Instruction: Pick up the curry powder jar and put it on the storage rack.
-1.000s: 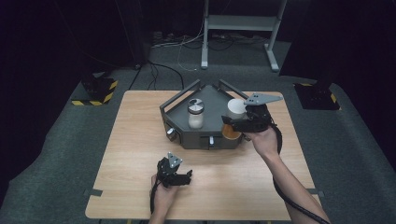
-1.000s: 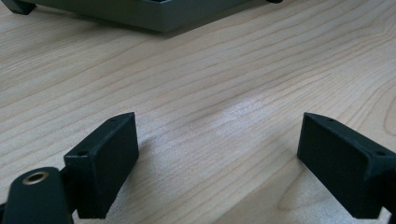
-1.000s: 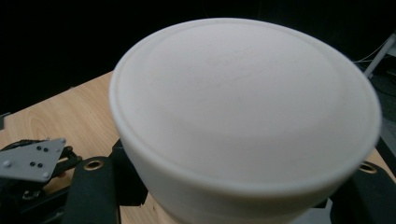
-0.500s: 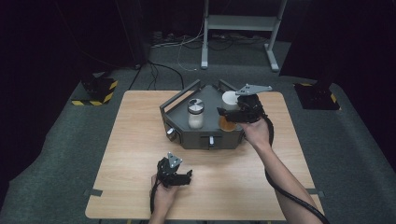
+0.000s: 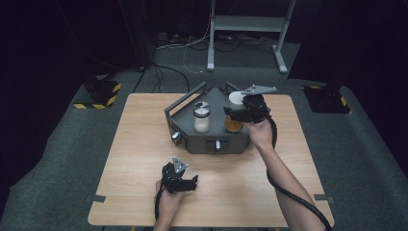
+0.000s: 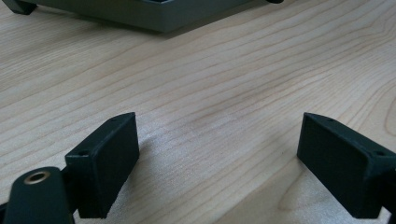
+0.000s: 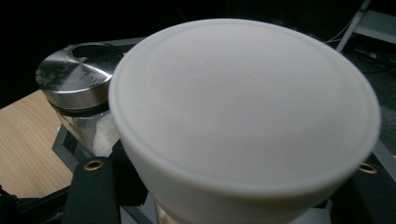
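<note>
1. Your right gripper (image 5: 235, 115) sits right of centre in the high view, over the grey tray (image 5: 185, 103), with its jaws clamped on the white-lidded jar (image 5: 234, 123).
2. That jar has an amber body and a white lid (image 7: 243, 107). It stands in the right half of the tray, near the front wall.
3. In the right gripper view the lid takes up most of the frame, with the jaws hugging the jar from lower left and lower right.
4. A second jar (image 5: 201, 117) with a metal lid and white contents stands in the tray just left of the held one. From these pictures you can't tell whether the two touch.
5. In the right gripper view that second jar (image 7: 81, 100) shows at upper left, just behind the white lid.
6. Your left gripper (image 5: 192, 182) rests low on the wooden worktop (image 5: 139, 144), lower centre of the high view, well apart from the tray.
7. Its jaws stand apart with nothing between them; the left gripper view shows bare wood (image 6: 219, 102) in the gap.
8. The tray's front edge (image 6: 154, 18) runs along the top of the left gripper view.
9. Two knobs (image 5: 217, 144) show on the tray's front wall in the high view.
</note>
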`<state>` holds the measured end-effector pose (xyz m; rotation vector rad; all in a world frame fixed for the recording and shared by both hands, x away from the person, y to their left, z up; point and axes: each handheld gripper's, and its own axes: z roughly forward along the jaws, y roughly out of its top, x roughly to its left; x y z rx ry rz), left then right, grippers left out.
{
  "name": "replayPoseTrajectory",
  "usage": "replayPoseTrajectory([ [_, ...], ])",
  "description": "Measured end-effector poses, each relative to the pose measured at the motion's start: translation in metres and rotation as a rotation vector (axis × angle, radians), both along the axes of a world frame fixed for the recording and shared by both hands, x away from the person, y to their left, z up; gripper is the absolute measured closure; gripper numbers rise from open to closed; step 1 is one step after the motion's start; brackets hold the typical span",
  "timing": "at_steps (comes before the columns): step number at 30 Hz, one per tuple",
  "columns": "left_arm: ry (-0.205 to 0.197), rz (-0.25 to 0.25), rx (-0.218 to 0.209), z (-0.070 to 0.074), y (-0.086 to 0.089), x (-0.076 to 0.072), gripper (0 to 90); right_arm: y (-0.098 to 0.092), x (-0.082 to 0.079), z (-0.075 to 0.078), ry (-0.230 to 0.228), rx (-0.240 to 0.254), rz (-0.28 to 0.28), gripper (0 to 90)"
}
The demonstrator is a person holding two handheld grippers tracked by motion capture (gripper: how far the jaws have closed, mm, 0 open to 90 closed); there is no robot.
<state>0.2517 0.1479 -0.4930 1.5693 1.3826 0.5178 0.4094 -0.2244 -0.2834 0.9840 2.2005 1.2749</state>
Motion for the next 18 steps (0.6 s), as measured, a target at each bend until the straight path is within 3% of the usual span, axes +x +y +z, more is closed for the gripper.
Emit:
replayPoseTrajectory([
  [18,-0.001,0.0,0.005,0.0,-0.001,0.0,13.0,0.018,0.005,-0.007,-0.014,-0.013,0.005,35.6],
])
